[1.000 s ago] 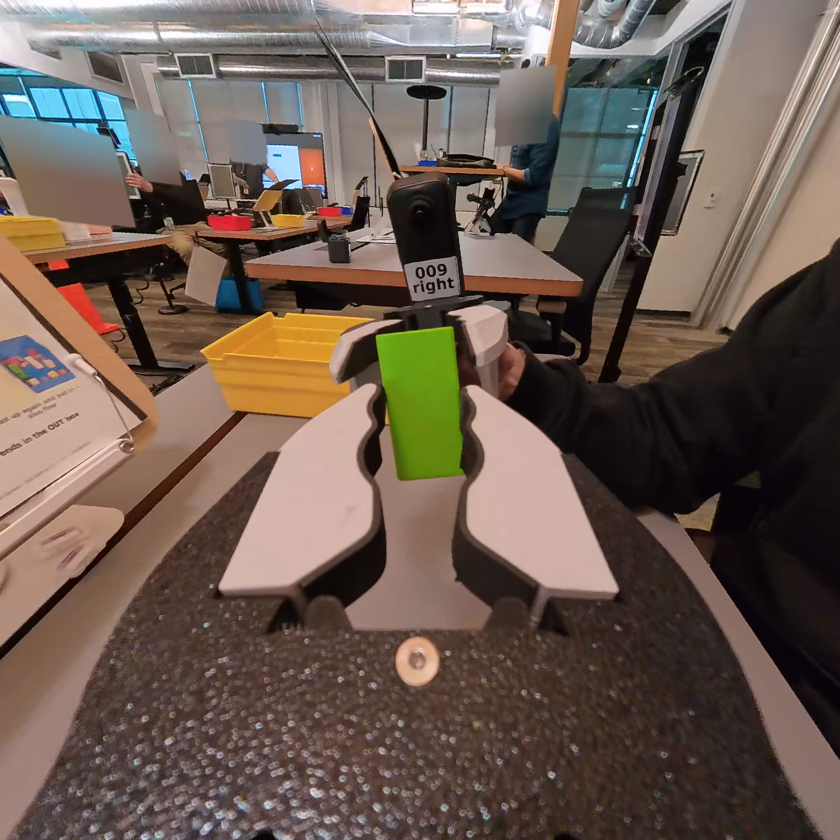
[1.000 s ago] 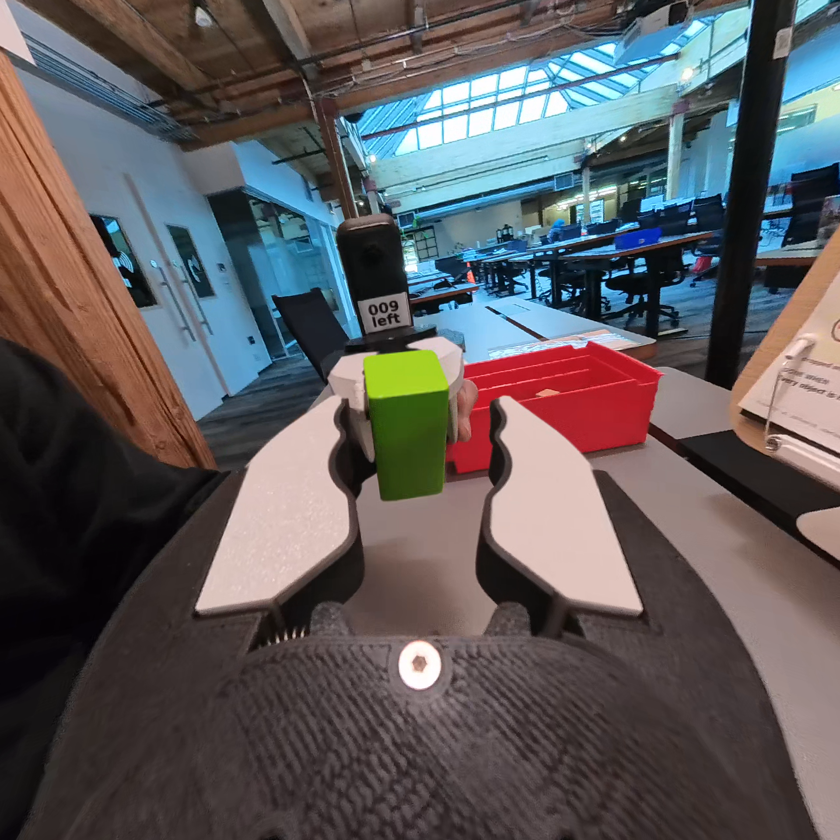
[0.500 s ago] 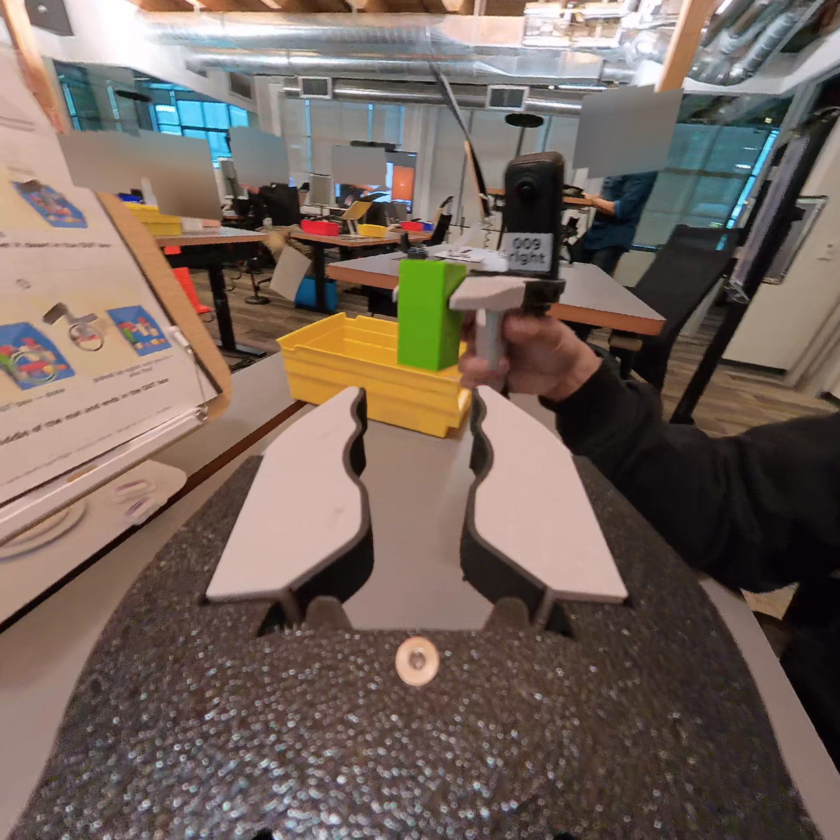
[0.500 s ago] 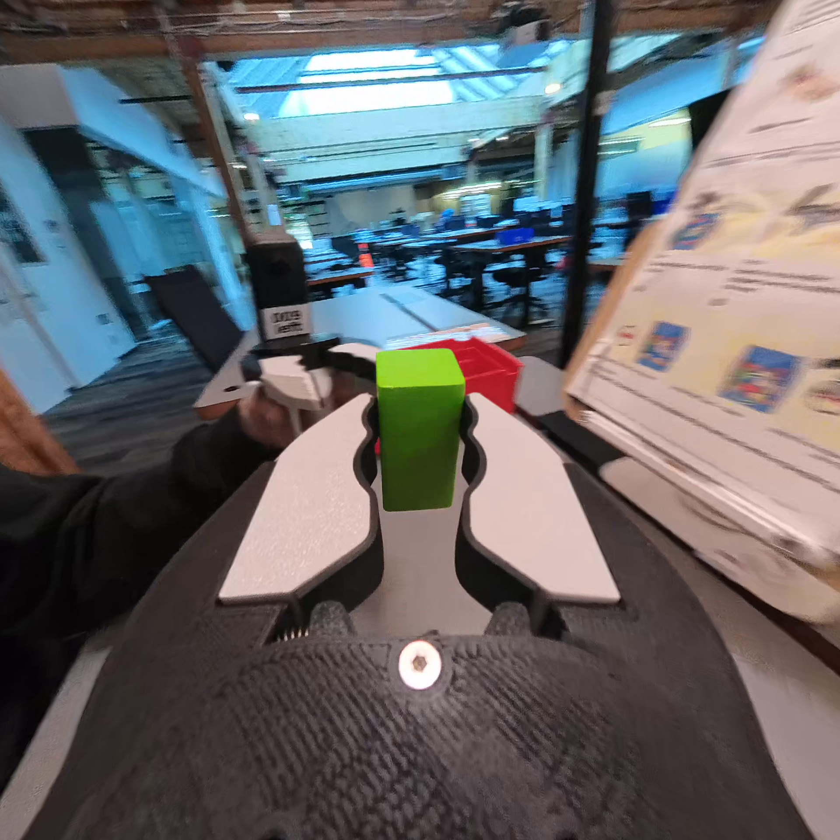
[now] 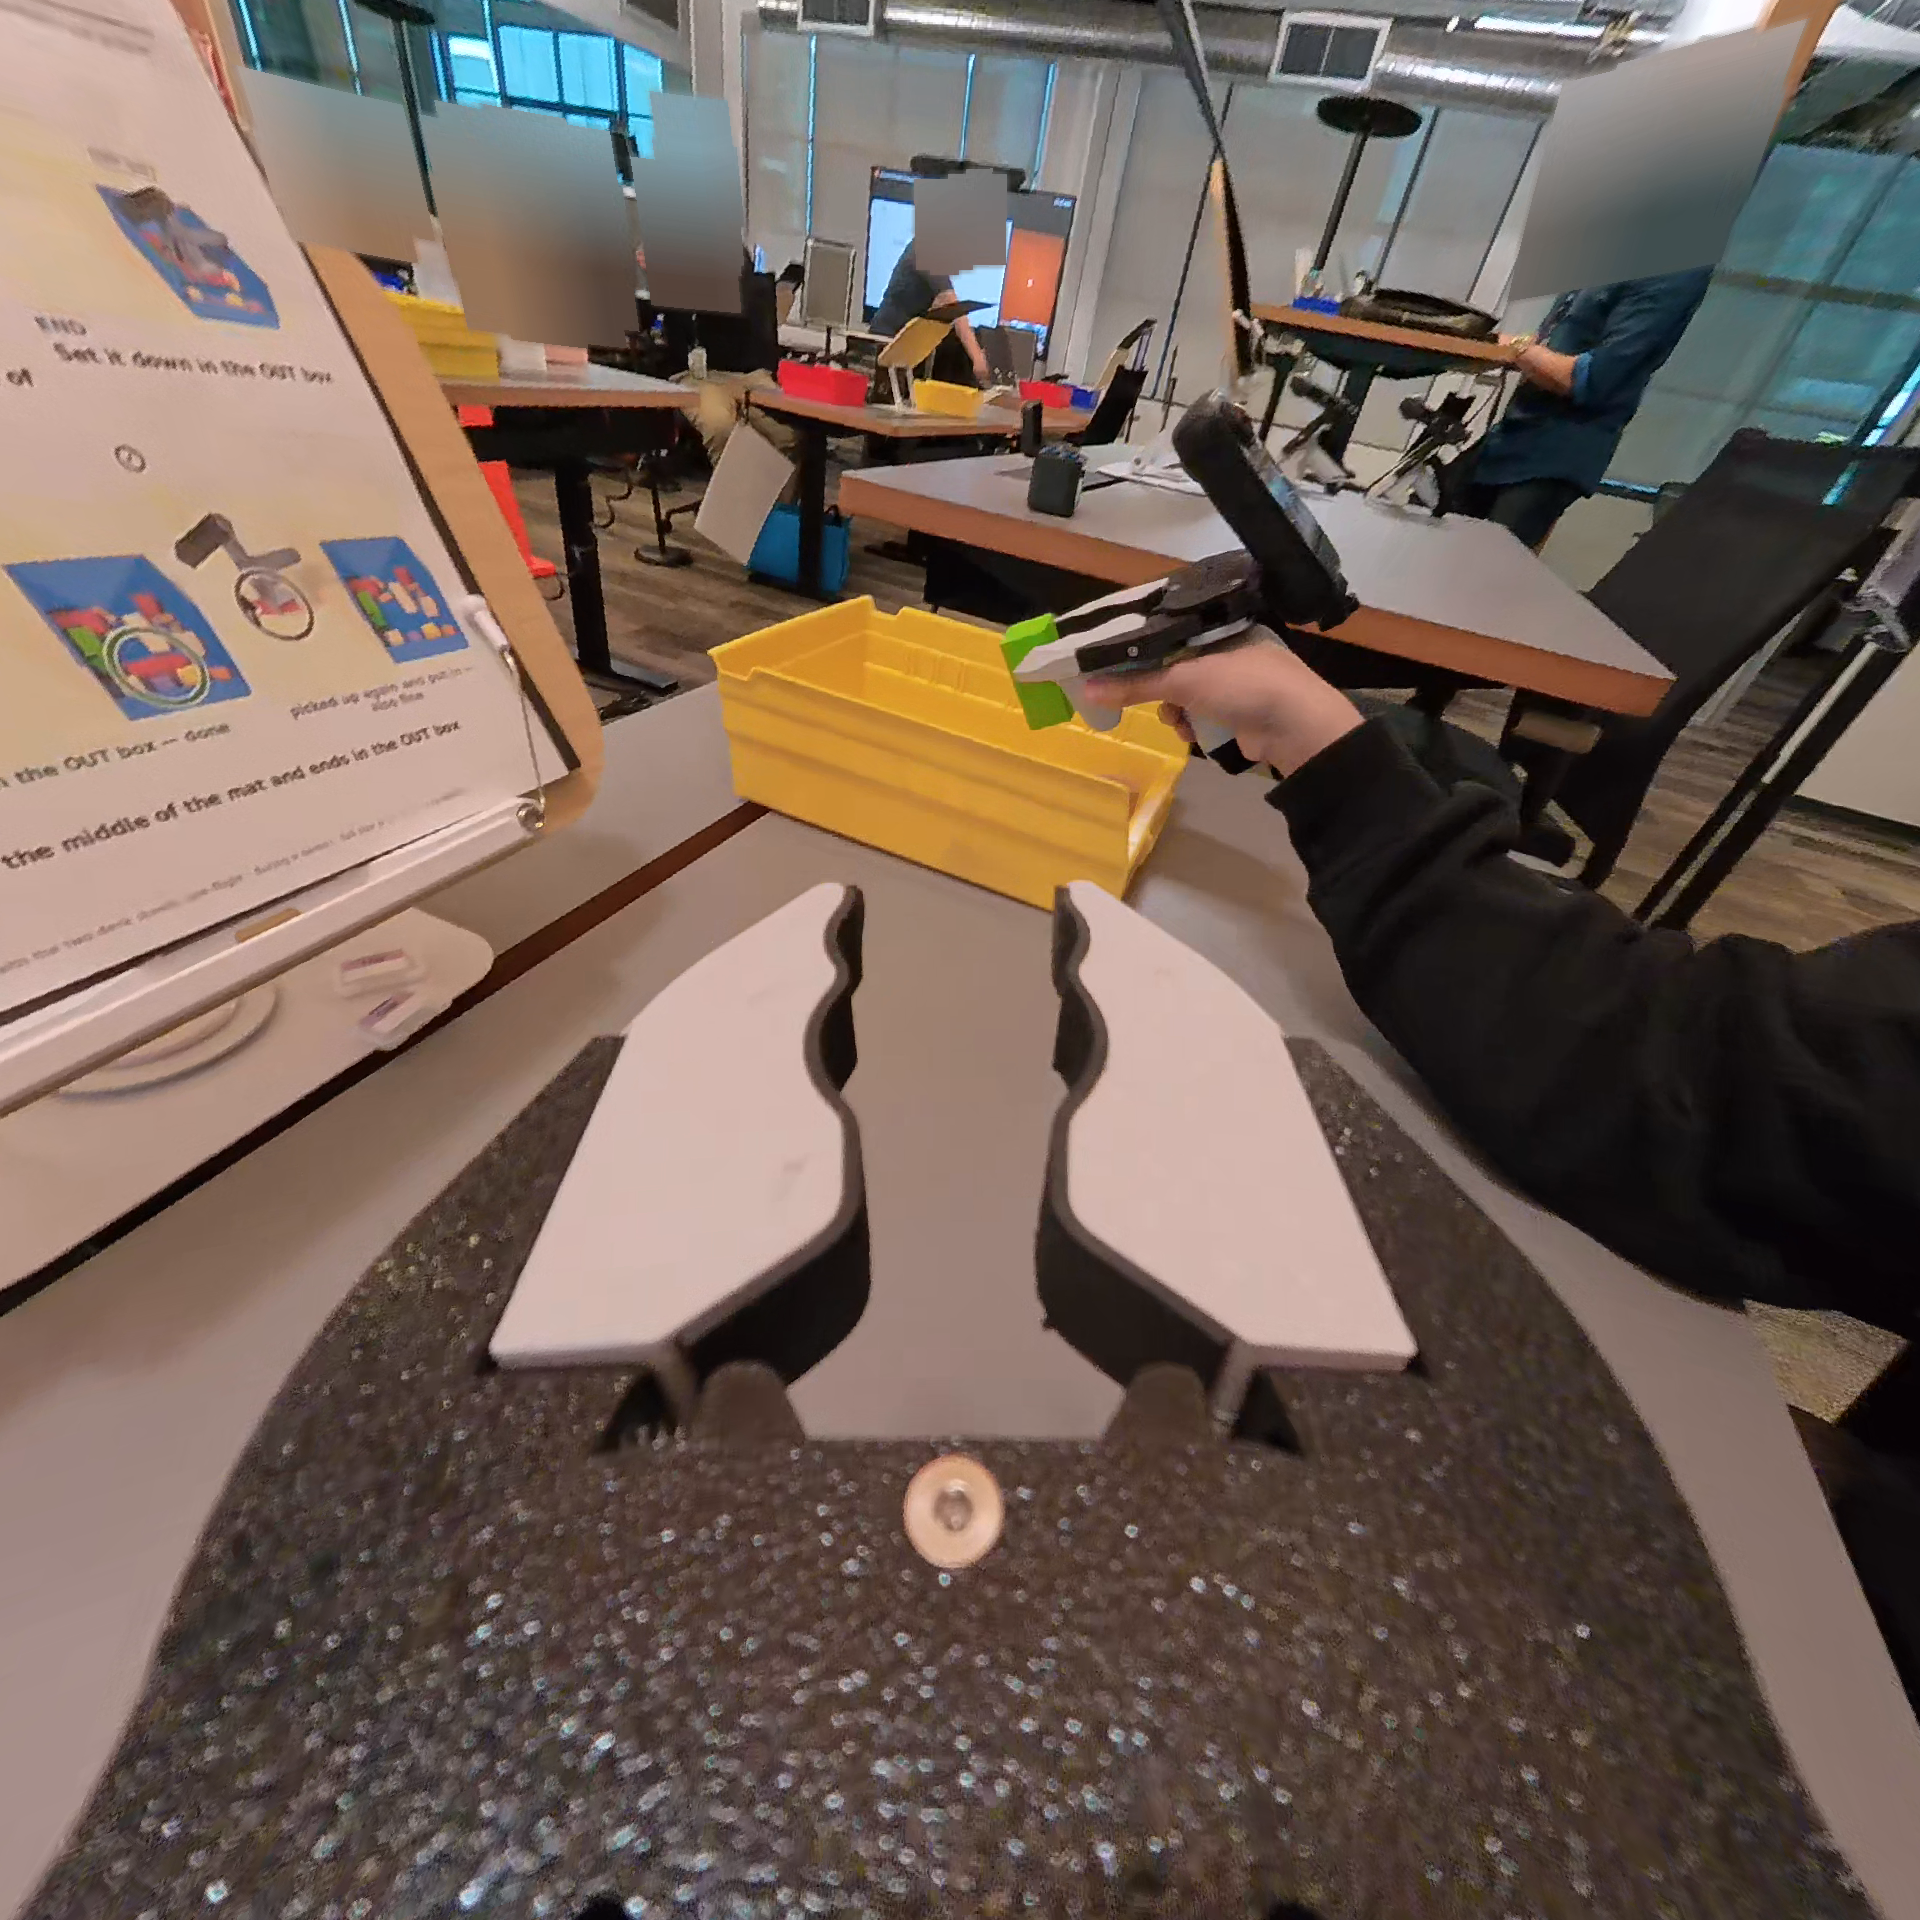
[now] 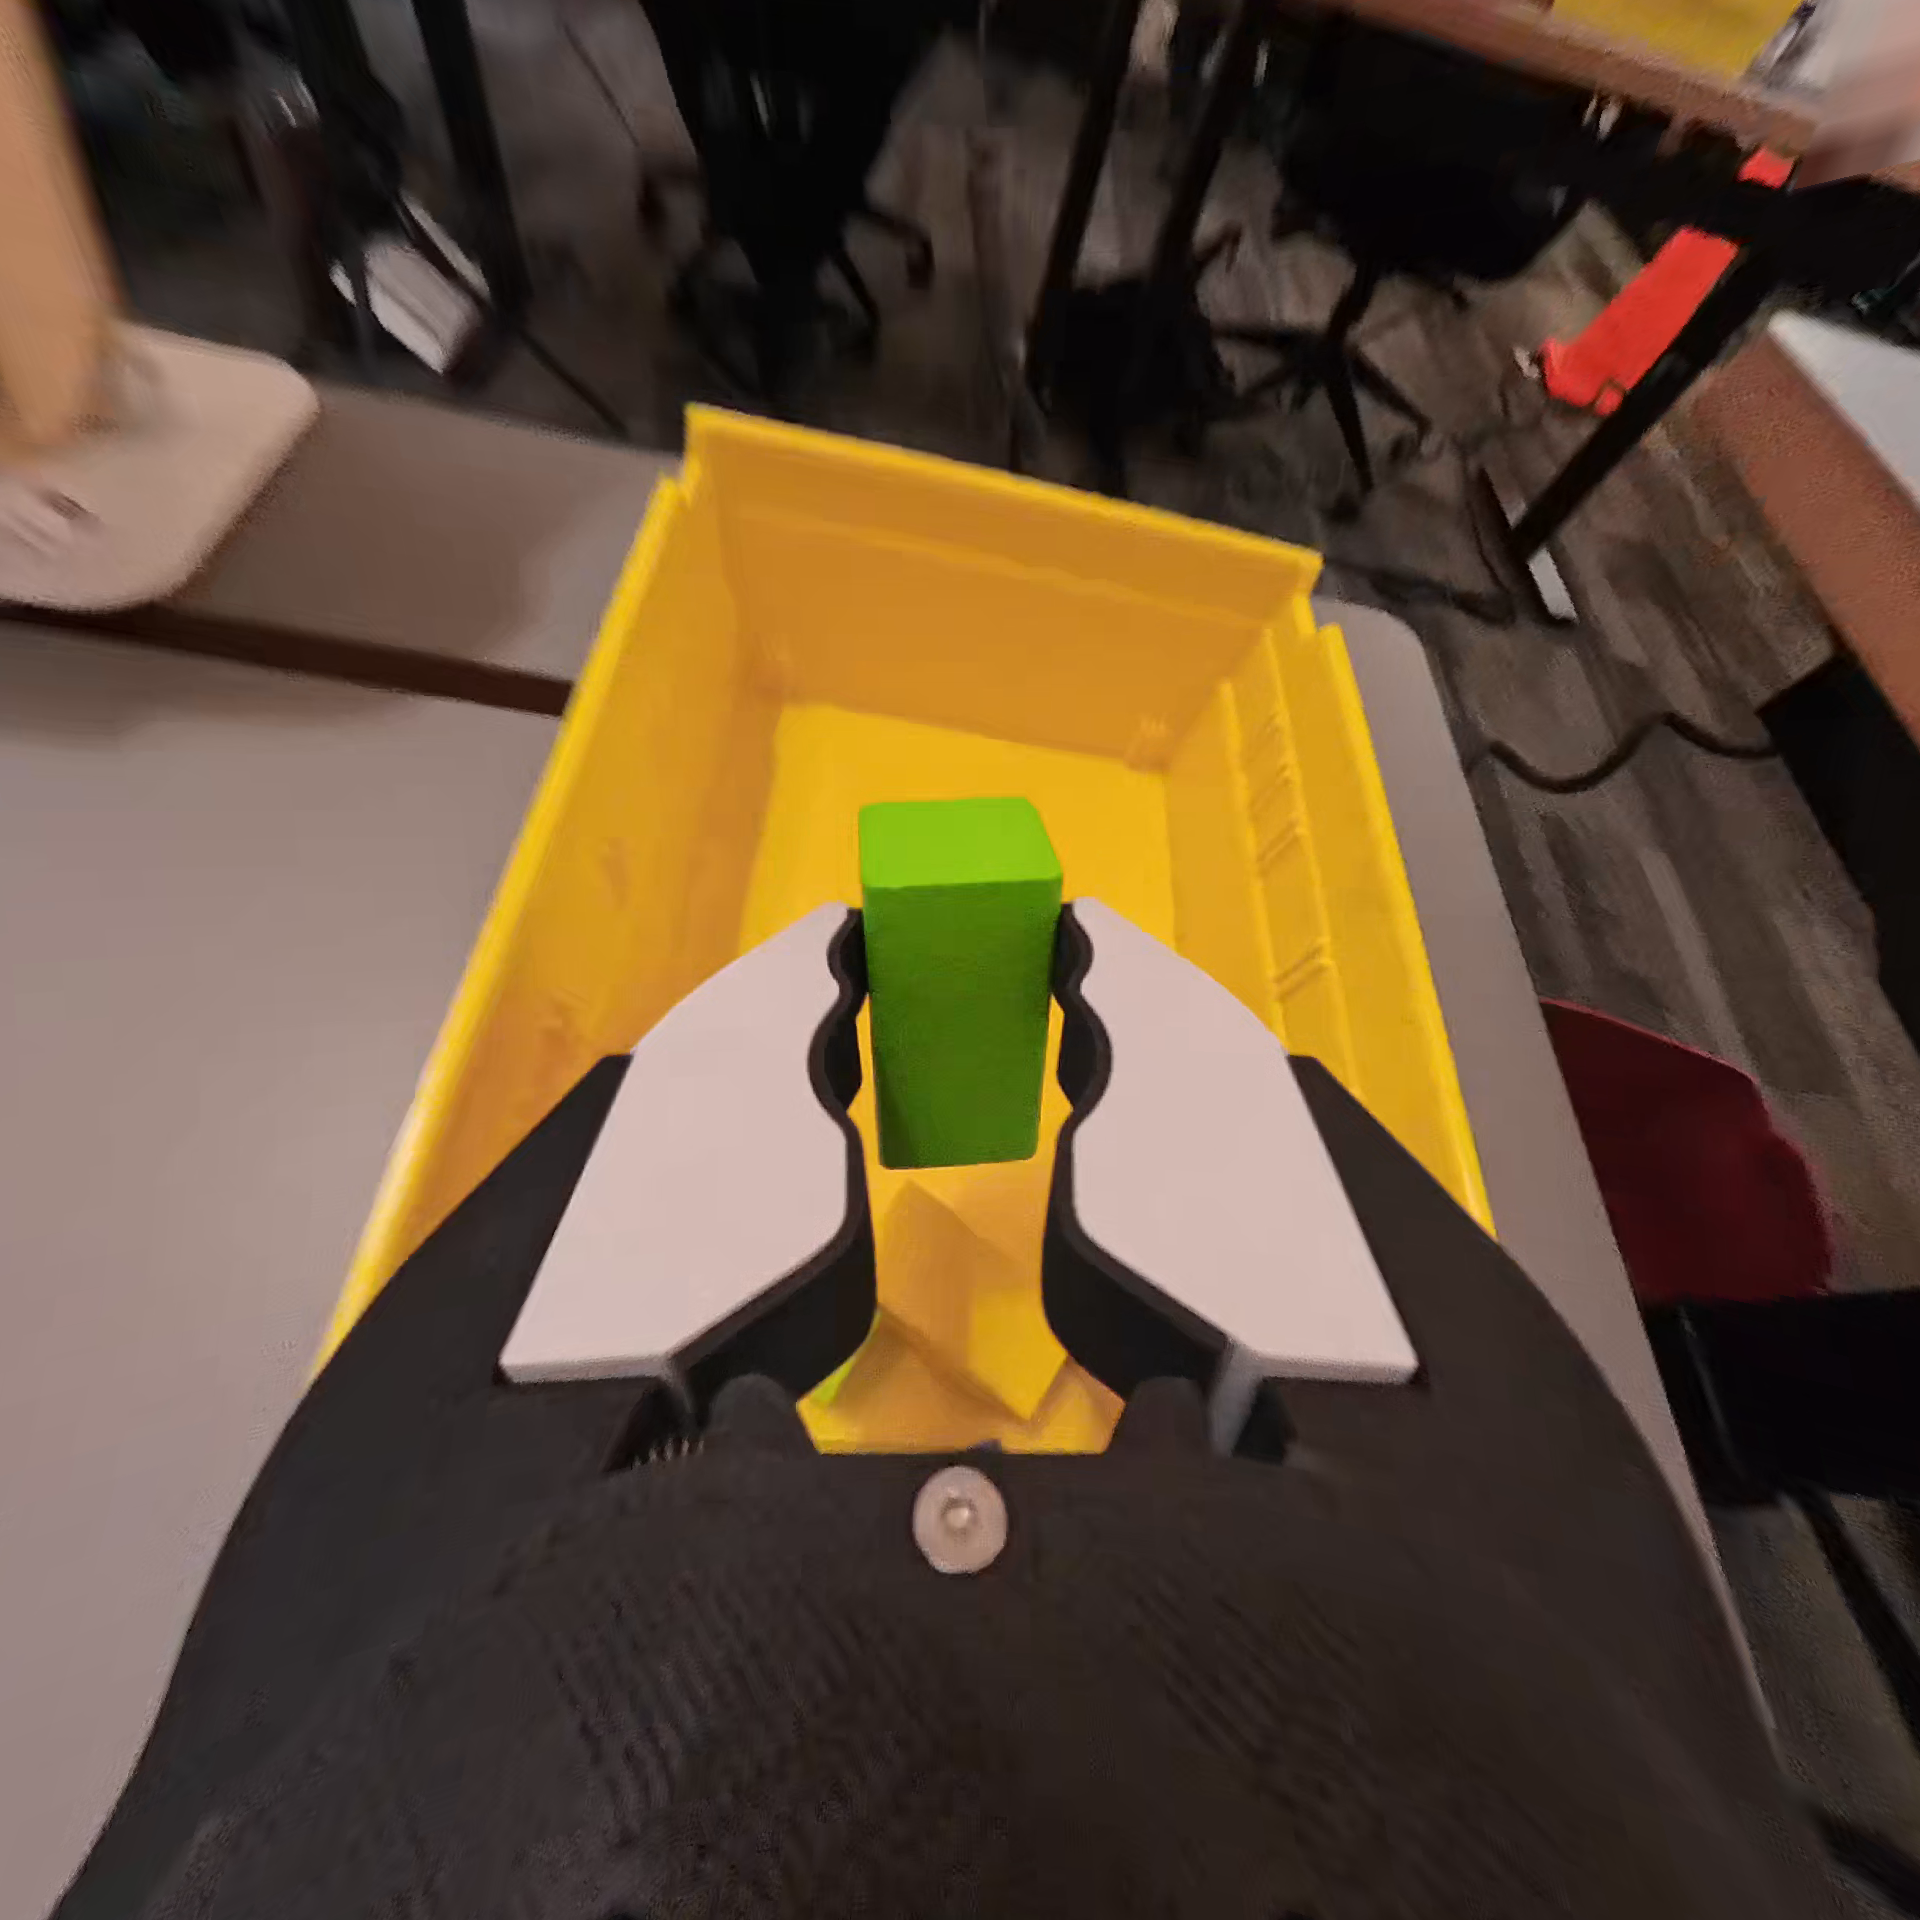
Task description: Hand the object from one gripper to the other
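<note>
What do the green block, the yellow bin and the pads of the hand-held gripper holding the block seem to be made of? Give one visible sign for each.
Green block: probably painted wood; matte, even colour, softly rounded edges.
Yellow bin: moulded plastic; smooth faint sheen, ribbed walls.
Right hand-held gripper pads: likely black rubber or foam; dull, wavy-edged, pressed against the block.

The green block (image 6: 956, 997), a plain rectangular piece with smooth faces, is clamped on two opposite sides between the right gripper (image 6: 958, 935) pads, hanging above the open yellow bin (image 5: 914, 769) near the desk's far edge.
</note>
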`<state>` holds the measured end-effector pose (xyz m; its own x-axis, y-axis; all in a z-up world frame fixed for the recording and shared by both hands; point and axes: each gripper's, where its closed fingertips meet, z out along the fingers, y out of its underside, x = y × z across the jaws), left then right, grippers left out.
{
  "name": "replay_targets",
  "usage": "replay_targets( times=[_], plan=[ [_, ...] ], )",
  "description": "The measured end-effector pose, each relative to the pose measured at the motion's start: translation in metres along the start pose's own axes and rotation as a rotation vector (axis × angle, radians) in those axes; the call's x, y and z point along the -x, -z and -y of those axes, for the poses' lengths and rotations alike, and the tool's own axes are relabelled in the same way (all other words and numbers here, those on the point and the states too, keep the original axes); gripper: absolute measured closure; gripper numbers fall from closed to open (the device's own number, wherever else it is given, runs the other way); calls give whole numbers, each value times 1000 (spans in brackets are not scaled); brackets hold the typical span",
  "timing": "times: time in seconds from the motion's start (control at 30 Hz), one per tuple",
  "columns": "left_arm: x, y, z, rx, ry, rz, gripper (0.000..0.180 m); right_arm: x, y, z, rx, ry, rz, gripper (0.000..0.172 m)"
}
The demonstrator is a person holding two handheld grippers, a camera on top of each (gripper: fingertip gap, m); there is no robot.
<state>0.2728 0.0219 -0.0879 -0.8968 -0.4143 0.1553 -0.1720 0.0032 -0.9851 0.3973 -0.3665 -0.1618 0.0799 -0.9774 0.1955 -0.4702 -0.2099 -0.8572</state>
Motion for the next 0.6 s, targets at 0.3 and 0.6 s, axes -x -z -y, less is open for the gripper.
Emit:
replay_targets(
  times=[0.3,0.6],
  plan=[
    [27,3,-11,34,104,103,146,16,-46,-32,78,11,25,135],
    [53,47,11,-24,153,296,140,39,-16,25,-122,3,11,81]
  ],
)
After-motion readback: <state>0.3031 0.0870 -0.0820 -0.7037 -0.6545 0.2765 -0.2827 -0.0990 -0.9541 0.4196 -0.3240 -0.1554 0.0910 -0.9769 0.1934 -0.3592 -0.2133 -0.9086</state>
